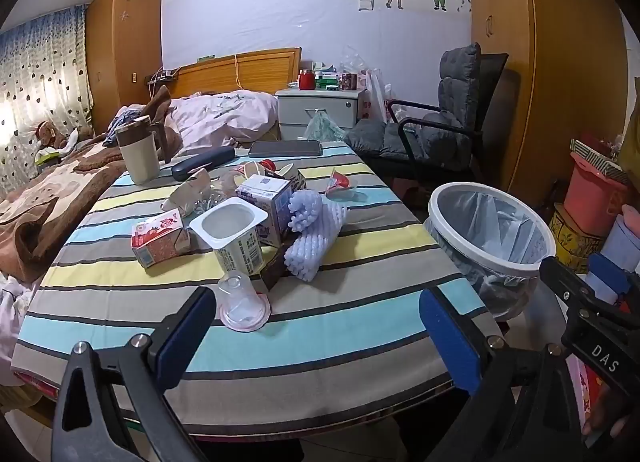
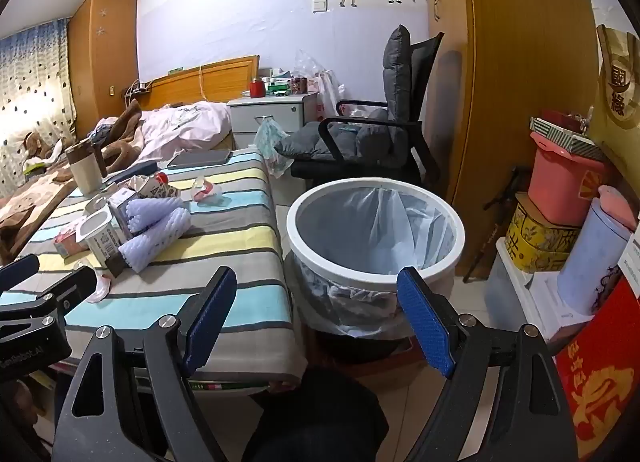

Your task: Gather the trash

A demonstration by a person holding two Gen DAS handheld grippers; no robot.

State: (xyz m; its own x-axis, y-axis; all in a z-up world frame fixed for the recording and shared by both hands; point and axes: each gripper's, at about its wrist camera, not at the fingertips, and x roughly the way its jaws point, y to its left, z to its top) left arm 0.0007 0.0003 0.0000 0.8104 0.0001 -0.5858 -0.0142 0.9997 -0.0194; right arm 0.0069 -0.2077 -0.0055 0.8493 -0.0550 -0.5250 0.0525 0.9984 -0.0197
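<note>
Below, I am holding the left tool [image 1: 320,336] and right tool [image 2: 318,320] spread and empty. Trash, including a yogurt cup [image 1: 234,236] and foam netting [image 1: 314,238], is lying on the striped bench [image 1: 360,326]; a lined bin [image 2: 376,221] is standing beside it, near a bed [image 1: 60,197].

tablecloth [image 1: 360,338]: blue-yellow-grey stripes | bin [image 2: 444,262]: white rim | foam net [image 1: 312,238]: lilac

Tablecloth [image 1: 340,346]: woven cloth, matt, striped. Yogurt cup [image 1: 234,236]: smooth white plastic (printed label). Clear cup [image 1: 242,302]: glossy transparent plastic. Fruit netting [image 1: 310,232]: soft ribbed foam. Carton [image 1: 158,240]: printed paperboard. Bin [image 2: 374,225]: smooth plastic rim, thin crinkled liner. Wardrobe [image 2: 500,81]: satin wood.
</note>
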